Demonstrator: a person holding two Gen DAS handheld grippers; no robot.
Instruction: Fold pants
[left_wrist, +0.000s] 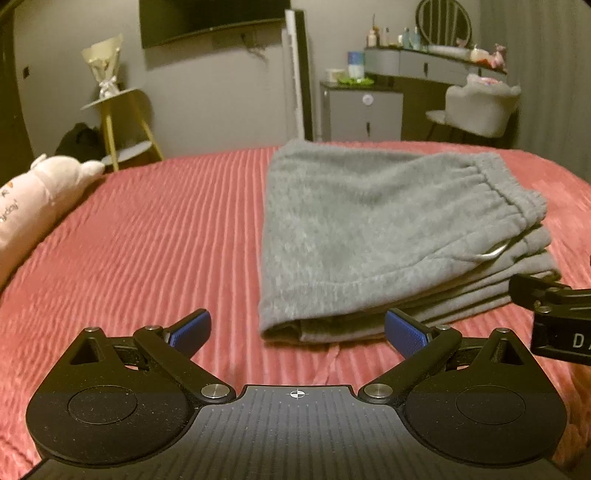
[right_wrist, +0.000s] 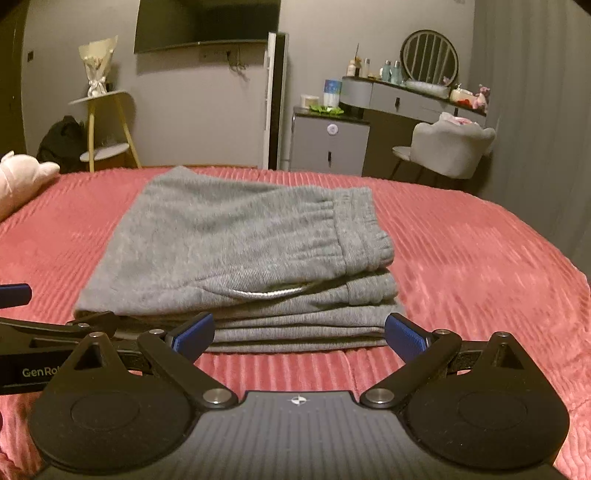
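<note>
- The pants (right_wrist: 236, 258) lie straight ahead of the right gripper (right_wrist: 299, 332), whose fingertips sit just short of the near edge of the stack; from the left gripper (left_wrist: 297, 330) the same stack lies ahead and off to the right, only its near left corner in line with the fingers.
- By my judgement the right gripper is the nearer and better placed of the two for any last tidy-up.
- Both grippers have their jaws spread wide and hold nothing; the blue pads (right_wrist: 194, 334) stand apart from the cloth.
- The stack's long side runs left to right across the right wrist view, with the waistband (right_wrist: 360, 229) at the right end.
- The pants rest on the pink ribbed bedspread (right_wrist: 480, 280), near the middle of the bed.
- They look like grey fleece, soft and thick, folded into a compact pile of several layers.
- A pale drawstring loop (right_wrist: 266, 293) pokes out from between the layers on the near side.
- The layers line up fairly evenly, so I judge the folding nearly or fully done.
</note>
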